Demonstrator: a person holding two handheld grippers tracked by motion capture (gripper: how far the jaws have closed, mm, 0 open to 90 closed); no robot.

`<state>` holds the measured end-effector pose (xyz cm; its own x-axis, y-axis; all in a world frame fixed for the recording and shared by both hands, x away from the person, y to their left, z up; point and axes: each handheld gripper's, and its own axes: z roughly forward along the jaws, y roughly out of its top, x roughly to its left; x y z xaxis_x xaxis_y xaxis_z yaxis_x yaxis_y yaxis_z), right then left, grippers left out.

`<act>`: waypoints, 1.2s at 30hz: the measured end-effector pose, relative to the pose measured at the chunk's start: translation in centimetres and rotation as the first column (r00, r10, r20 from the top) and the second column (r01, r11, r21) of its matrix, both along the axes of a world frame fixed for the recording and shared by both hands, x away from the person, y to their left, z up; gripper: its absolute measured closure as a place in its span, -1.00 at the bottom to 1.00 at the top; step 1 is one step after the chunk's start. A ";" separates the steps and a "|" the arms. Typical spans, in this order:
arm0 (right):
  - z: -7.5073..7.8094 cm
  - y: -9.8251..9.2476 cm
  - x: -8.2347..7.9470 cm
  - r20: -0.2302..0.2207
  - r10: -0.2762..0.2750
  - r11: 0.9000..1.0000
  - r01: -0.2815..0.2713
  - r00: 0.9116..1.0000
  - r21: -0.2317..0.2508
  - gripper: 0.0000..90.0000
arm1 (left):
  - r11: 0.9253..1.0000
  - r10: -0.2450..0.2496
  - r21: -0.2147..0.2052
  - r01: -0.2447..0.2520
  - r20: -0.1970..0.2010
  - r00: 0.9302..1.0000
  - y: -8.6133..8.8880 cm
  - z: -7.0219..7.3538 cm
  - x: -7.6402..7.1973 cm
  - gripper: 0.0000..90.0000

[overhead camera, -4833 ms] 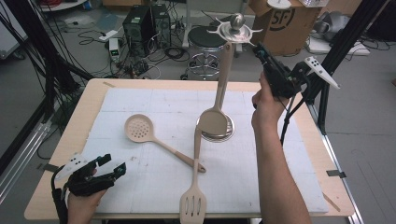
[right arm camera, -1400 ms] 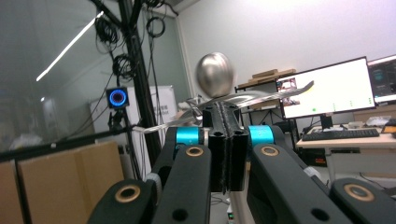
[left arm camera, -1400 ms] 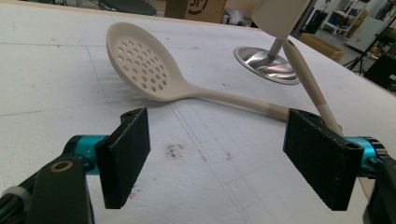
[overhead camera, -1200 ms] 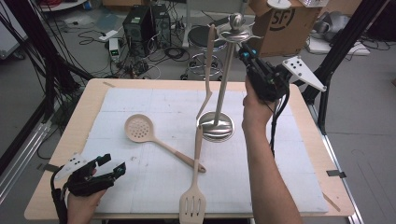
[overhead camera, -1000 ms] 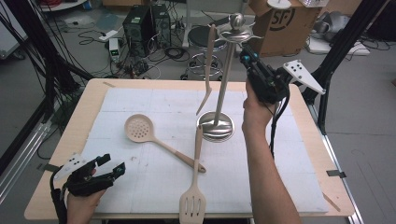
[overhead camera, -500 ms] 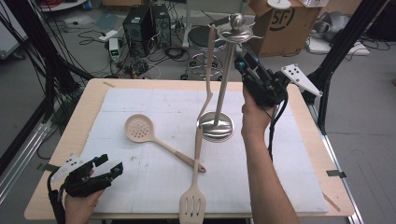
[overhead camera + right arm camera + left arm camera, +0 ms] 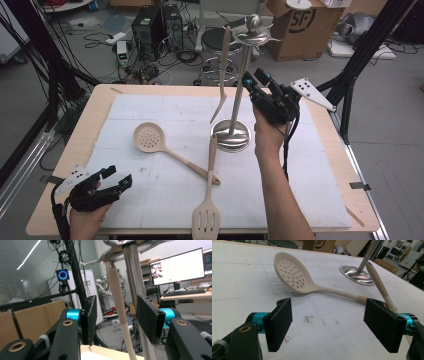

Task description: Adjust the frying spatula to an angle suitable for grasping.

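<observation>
At the far side of the worktop [image 7: 345, 200], the right gripper [image 7: 257, 82] is raised beside the steel stand [image 7: 235, 135], where a ladle [image 7: 222, 85] hangs by its handle end from a hook at the top. The right gripper's fingers [image 7: 91, 315] have just been opening: the handle runs between them, but neither pad presses on it, so the ladle looks to be hanging on its own.

The step in hand seems to be letting go cleanly. To do it well, the fingers should spread a little more, so that both pads are clear, and the gripper should draw straight back toward the person and away from the pole. Any sideways brush could set the ladle swinging or lift it off the hook, and a knock on the pole could rock the stand.

Near the front left corner, the left gripper [image 7: 102, 187] rests low over the worktop with its fingers [image 7: 279, 323] wide and nothing between them. The skimmer [image 7: 150, 137] lies just ahead of it, its handle crossing the spatula [image 7: 207, 215], whose handle tip reaches the stand's base. Those two still lie flat and would likely be next.
</observation>
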<state>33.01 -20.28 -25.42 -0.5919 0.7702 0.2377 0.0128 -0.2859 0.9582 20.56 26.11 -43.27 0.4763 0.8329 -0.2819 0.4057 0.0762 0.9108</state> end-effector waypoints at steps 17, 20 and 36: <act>-2.0 0.0 -1.6 -0.085 0.038 0.999 -0.040 0.996 -0.019 0.08 | 1.000 -0.009 0.002 0.009 -0.004 1.000 -0.2 -0.1 0.2 -0.47; -2.4 0.1 -1.9 -0.096 0.039 0.999 -0.042 0.995 -0.029 0.07 | 1.000 -0.010 0.008 0.010 -0.003 1.000 -0.3 0.0 0.1 -0.47; -5.6 1.2 -2.9 -0.219 0.045 0.998 -0.054 0.975 -0.032 0.06 | 1.000 -0.004 0.009 0.004 -0.007 1.000 -0.3 -0.1 0.2 -0.47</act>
